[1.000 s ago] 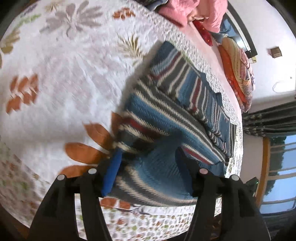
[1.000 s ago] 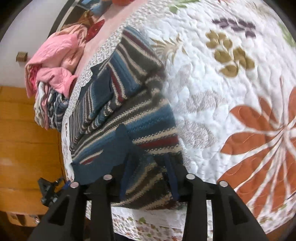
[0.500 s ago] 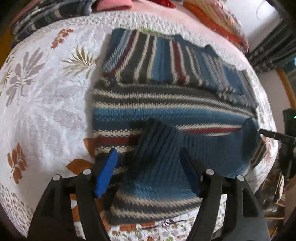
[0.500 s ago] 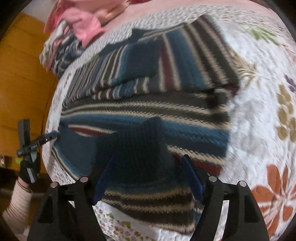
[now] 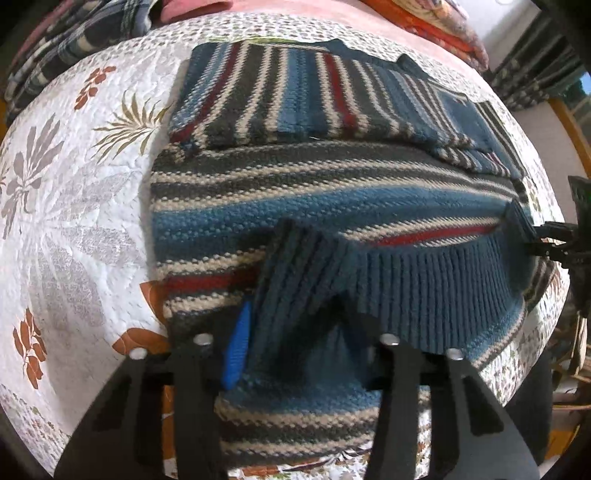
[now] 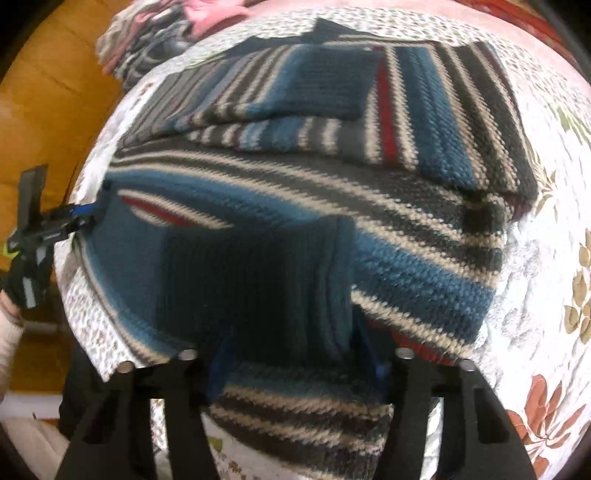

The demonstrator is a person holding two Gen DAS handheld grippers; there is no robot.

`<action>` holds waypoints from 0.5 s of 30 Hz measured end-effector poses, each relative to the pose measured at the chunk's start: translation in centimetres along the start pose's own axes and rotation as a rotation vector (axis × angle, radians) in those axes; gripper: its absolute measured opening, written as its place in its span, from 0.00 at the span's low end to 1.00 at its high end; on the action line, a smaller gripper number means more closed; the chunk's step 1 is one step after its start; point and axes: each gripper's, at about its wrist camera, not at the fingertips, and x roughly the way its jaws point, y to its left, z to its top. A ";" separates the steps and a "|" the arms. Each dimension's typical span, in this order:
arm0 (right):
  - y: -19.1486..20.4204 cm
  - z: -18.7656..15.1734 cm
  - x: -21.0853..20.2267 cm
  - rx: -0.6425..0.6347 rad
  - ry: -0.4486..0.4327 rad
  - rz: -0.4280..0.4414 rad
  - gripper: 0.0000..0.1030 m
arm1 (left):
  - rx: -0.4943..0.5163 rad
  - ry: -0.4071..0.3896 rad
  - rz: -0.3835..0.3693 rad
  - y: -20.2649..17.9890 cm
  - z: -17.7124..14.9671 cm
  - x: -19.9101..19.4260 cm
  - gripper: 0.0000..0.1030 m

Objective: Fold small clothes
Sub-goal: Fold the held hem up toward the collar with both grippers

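A striped knit sweater (image 5: 332, 192), in blue, grey, cream and red, lies flat on the quilted bedspread (image 5: 74, 229), its sleeves folded across the far part. My left gripper (image 5: 301, 332) is shut on the left end of the ribbed blue hem (image 5: 436, 288) and lifts it off the body. My right gripper (image 6: 291, 347) is shut on the other end of the same hem (image 6: 251, 280). Each gripper shows in the other's view: the right gripper (image 5: 546, 245) and the left gripper (image 6: 70, 218) each pinch a hem corner. The hem spans between them, raised over the sweater.
The floral bedspread (image 6: 546, 266) spreads around the sweater. A pile of pink and plaid clothes (image 6: 155, 40) lies at the far left of the bed, and patterned cushions (image 5: 443, 26) at the far right. An orange wooden panel (image 6: 48, 96) stands beside the bed.
Both grippers have swung from the sides to face the sweater squarely, carrying the ribbed hem up and forward over the body. The hem now stretches between them.
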 end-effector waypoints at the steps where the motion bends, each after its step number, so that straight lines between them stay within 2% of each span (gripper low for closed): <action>1: 0.2 0.0 -0.1 -0.004 -0.002 0.007 0.51 | 0.005 -0.003 0.000 -0.1 -0.1 -0.1 0.36; 3: 0.2 -0.2 -0.3 -0.002 0.000 0.009 0.51 | 0.010 0.001 0.008 -0.1 -0.3 -0.1 0.36; 6: -0.7 -0.1 0.1 0.030 0.017 -0.004 0.53 | -0.004 0.021 0.024 0.2 -0.1 0.6 0.43; 8: -0.9 0.2 0.7 0.069 0.018 0.022 0.65 | -0.015 0.032 0.019 0.5 0.1 1.0 0.49; 10: -1.0 0.6 1.1 0.098 0.010 0.036 0.66 | -0.035 0.036 0.014 0.4 0.6 1.3 0.50; 12: -0.2 0.7 1.3 0.066 0.017 -0.015 0.62 | -0.037 0.030 0.020 0.0 0.7 1.2 0.44; 15: 0.6 0.4 0.7 0.038 0.011 -0.058 0.40 | -0.007 0.014 0.039 -0.9 0.1 0.6 0.23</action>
